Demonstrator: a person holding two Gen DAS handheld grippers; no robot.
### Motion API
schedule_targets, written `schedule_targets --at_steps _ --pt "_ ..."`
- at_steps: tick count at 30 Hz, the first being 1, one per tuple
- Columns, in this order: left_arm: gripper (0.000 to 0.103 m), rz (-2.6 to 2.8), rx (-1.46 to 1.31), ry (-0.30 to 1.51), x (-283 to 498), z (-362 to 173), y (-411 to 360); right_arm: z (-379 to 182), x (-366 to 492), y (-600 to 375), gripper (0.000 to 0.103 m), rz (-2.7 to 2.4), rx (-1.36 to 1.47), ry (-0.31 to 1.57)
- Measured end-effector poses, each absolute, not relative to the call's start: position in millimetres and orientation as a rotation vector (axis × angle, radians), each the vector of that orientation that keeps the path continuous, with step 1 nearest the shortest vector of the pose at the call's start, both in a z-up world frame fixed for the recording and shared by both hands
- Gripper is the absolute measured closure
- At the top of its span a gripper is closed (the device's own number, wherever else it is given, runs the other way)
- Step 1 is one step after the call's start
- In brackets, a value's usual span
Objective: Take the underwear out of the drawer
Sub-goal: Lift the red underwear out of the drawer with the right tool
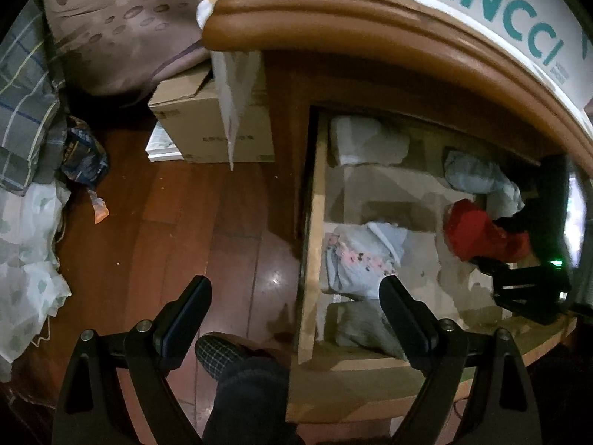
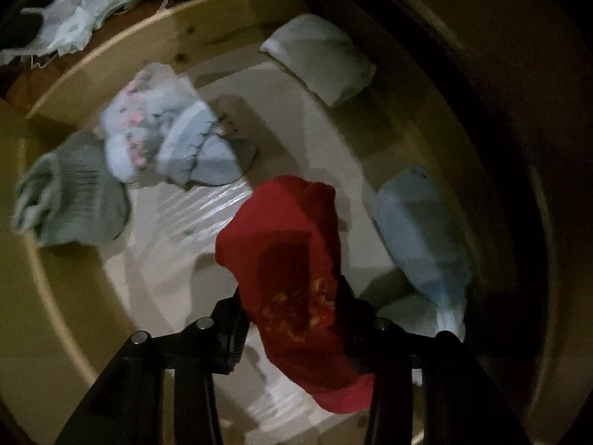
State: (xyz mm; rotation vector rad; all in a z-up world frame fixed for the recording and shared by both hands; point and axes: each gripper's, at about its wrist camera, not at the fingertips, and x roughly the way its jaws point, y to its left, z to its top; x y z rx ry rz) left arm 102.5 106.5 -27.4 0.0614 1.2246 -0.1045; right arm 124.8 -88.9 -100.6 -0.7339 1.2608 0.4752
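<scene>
The wooden drawer (image 1: 313,222) stands pulled open and holds several folded pieces of underwear. My right gripper (image 2: 292,307) is shut on the red underwear (image 2: 292,259) and holds it above the drawer floor; it also shows in the left wrist view (image 1: 478,230). A floral pale blue piece (image 2: 166,137) (image 1: 359,259), a grey-green piece (image 2: 74,193), a white folded piece (image 2: 322,59) and a light blue piece (image 2: 418,230) lie in the drawer. My left gripper (image 1: 296,293) is open and empty, above the drawer's left front corner and the floor.
The nightstand top (image 1: 370,18) overhangs the drawer. A cardboard box (image 1: 207,122) and a hanging white bag (image 1: 237,100) stand left of the cabinet. Bedding (image 1: 26,222) lies at the left on the wooden floor (image 1: 166,222). A slippered foot (image 1: 229,356) is below the left gripper.
</scene>
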Motion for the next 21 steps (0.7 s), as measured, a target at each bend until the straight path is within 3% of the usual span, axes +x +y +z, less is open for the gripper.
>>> schedule_targets --at_steps 6,12,21 --pt "0.013 -0.135 0.091 1.245 102.0 -32.7 92.6 -54.5 101.9 -101.2 0.061 0.434 -0.618 1.229" --pt "0.013 -0.184 0.119 1.271 99.9 -38.2 73.5 -9.3 75.8 -136.3 0.061 0.301 -0.281 1.155" --pt "0.013 -0.227 0.182 1.325 92.5 -50.4 50.9 -19.0 41.6 -197.8 0.061 0.057 -0.022 1.079"
